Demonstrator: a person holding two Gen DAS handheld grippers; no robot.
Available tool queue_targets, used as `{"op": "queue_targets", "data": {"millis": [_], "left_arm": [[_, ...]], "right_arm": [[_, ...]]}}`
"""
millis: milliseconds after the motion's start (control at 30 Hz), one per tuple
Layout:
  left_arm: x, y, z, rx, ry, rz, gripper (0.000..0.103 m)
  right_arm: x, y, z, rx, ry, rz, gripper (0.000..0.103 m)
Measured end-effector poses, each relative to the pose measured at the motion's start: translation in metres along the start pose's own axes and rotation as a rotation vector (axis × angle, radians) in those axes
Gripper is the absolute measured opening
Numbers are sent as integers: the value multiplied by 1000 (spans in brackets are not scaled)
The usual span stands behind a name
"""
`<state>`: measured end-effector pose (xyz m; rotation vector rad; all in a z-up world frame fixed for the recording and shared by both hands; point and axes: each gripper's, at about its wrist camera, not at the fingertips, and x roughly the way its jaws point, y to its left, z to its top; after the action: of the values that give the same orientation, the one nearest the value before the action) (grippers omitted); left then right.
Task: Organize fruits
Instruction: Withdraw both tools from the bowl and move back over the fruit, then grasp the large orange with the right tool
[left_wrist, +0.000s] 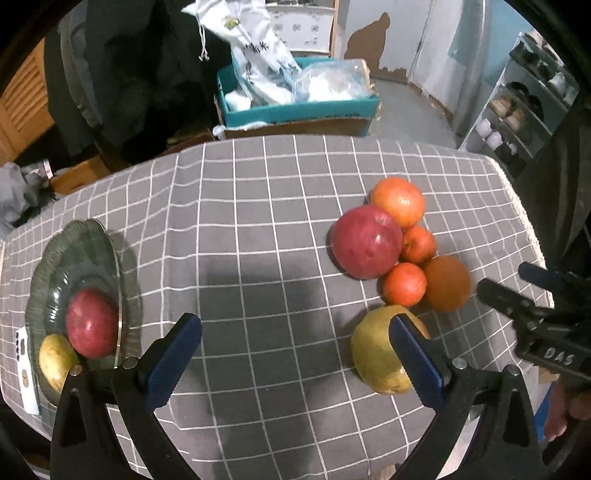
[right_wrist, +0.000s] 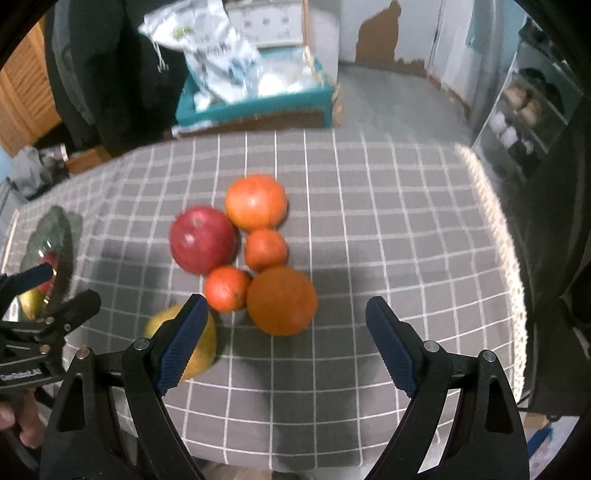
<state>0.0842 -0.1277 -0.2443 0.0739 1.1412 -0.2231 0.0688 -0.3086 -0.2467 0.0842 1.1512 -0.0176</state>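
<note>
A green glass plate (left_wrist: 55, 258) at the table's left holds a red apple (left_wrist: 91, 323) and a yellow pear (left_wrist: 57, 360). At the right lies a cluster: a big red apple (left_wrist: 365, 242), a large orange (left_wrist: 398, 201), two small tangerines (left_wrist: 418, 244) (left_wrist: 404, 284), a darker orange (left_wrist: 447, 282) and a yellow-green pear (left_wrist: 373, 350). My left gripper (left_wrist: 295, 332) is open and empty, its right finger in front of the pear. My right gripper (right_wrist: 286, 321) is open and empty, just before the darker orange (right_wrist: 282, 301); it also shows in the left wrist view (left_wrist: 502, 284).
A grey checked cloth (left_wrist: 258, 229) covers the table, with a fringed edge at the right (right_wrist: 495, 236). Behind the table stands a teal box (left_wrist: 295, 107) with plastic bags. A shelf with shoes (left_wrist: 517, 110) is at the far right. A phone (left_wrist: 24, 369) lies by the plate.
</note>
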Motion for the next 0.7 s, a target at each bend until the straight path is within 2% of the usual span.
{"op": "queue_targets", "data": {"millis": [200, 567, 667, 700], "left_arm": [[15, -2, 0, 12, 23, -4, 102], [35, -1, 0, -1, 60, -17, 102], [38, -2, 0, 5, 64, -20, 102], [38, -3, 0, 7, 65, -20, 102]], "right_arm": [[31, -1, -5, -30, 76, -6, 87], [61, 0, -9, -58, 138, 5, 87], [67, 0, -9, -63, 153, 7, 84], [70, -1, -8, -62, 158, 13, 79]]}}
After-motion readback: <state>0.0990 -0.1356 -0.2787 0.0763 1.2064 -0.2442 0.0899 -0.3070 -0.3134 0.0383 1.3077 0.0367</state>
